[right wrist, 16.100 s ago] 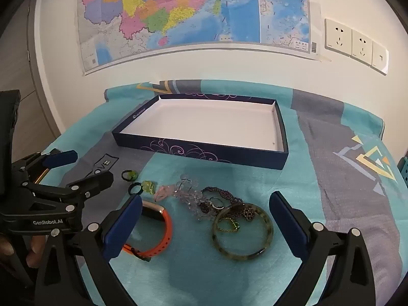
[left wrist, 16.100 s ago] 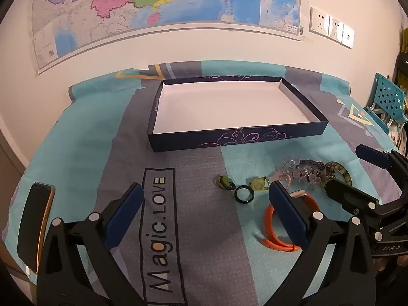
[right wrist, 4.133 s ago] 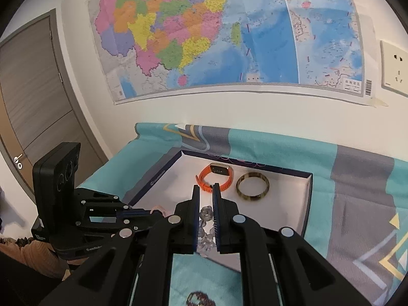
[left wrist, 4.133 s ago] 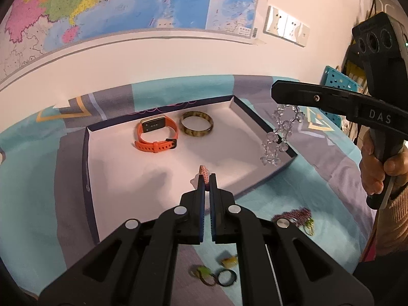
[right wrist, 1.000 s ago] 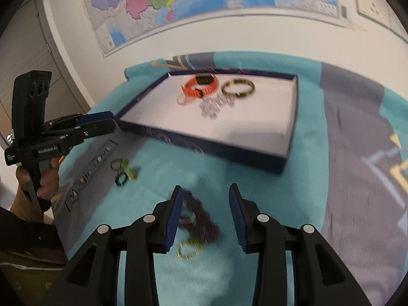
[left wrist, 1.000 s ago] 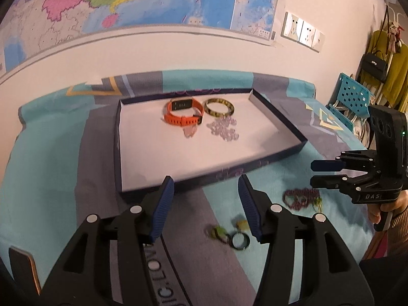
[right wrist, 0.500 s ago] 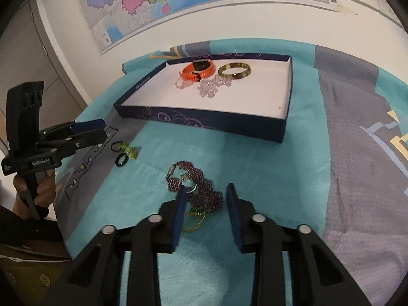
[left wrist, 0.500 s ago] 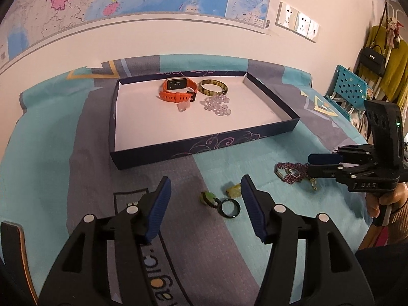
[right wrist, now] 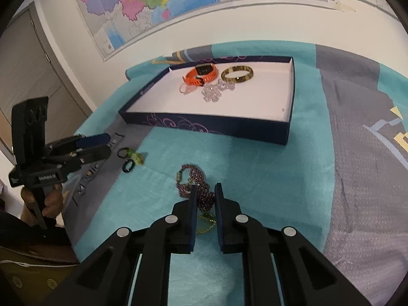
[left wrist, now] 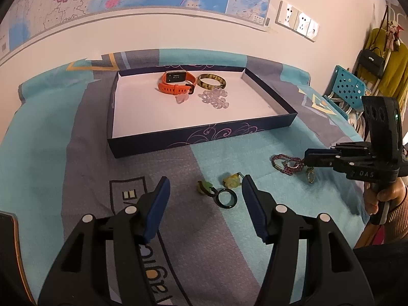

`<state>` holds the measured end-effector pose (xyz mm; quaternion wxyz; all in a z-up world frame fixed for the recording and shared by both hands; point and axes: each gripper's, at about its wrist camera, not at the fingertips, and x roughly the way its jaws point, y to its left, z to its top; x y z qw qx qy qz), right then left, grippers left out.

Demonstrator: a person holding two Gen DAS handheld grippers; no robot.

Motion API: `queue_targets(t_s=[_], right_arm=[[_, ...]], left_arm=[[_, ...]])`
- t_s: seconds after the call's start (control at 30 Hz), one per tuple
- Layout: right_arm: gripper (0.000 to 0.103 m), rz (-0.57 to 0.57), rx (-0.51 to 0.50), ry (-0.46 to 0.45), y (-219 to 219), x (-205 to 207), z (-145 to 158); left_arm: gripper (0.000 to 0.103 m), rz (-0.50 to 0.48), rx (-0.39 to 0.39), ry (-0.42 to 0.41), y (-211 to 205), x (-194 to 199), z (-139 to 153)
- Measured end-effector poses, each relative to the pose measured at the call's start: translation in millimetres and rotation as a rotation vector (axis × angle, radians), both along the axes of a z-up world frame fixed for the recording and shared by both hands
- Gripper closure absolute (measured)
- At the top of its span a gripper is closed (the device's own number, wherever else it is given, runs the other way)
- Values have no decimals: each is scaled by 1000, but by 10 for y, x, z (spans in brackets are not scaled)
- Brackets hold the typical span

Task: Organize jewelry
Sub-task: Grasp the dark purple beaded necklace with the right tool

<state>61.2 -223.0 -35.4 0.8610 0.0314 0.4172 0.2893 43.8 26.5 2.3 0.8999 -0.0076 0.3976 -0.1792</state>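
A dark blue box (left wrist: 204, 135) (right wrist: 209, 125) holds an orange watch band (left wrist: 177, 83) (right wrist: 201, 75), a brown bangle (left wrist: 211, 81) (right wrist: 237, 74), clear beads (left wrist: 215, 98) (right wrist: 214, 90) and a pink piece (left wrist: 181, 98). My left gripper (left wrist: 205, 187) is open above a dark ring (left wrist: 227, 198) (right wrist: 127, 166) and green and yellow charms (left wrist: 204, 186) (left wrist: 231, 180). My right gripper (right wrist: 206, 191) has its jaws nearly closed around the purple bead bracelet (right wrist: 195, 178) (left wrist: 287, 164) lying on the cloth; a firm grip cannot be confirmed.
A teal and grey cloth (left wrist: 63, 117) (right wrist: 344, 132) covers the table. A thin gold chain (right wrist: 205, 220) lies under my right fingers. A blue perforated chair (left wrist: 346, 89) stands at the right. A wall map and sockets (left wrist: 298, 21) are behind.
My right gripper has come down over the purple bracelet and narrowed its jaws around it. My left gripper has moved closer to the ring and charms, still open.
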Motion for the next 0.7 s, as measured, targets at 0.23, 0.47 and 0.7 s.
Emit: queue_targets(t_s=[0.23, 0.47, 0.7], right_arm=[[92, -3, 44, -4, -4, 26, 101], [92, 3, 74, -22, 11, 16, 192], [92, 18, 100, -44, 91, 15, 293]], left_arm=[[44, -7, -2, -1, -18, -22, -2], [44, -9, -5, 0, -23, -30, -5], [44, -24, -3, -8, -58, -64, 9]])
